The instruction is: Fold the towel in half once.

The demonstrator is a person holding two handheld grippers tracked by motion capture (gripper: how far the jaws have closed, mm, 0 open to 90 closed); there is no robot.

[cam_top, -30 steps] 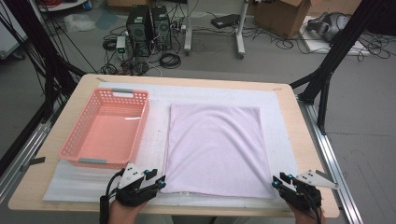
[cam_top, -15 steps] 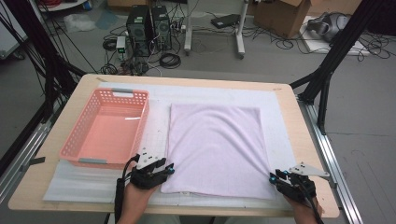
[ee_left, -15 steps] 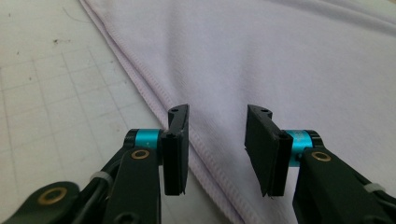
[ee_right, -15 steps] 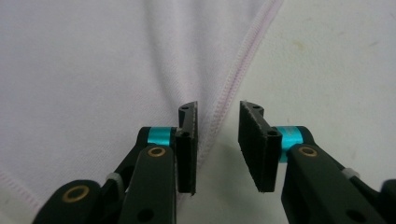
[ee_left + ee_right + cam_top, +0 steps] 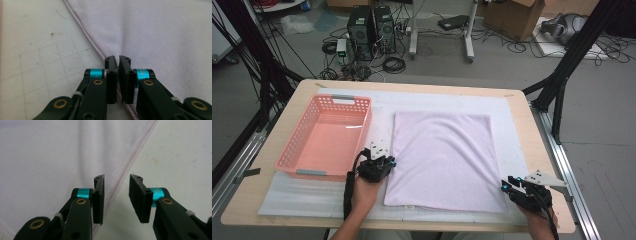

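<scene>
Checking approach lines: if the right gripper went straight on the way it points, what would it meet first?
Probably the cloth: the right gripper has open jaws straddling its stitched hem, cloth ahead.

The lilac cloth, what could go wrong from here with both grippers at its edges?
1. The left gripper has just closed on the lilac cloth at its very hem; so thin a bite might slip.
2. The right gripper stands open astride the opposite hem, so lifting now would probably drag the cloth askew.
</scene>
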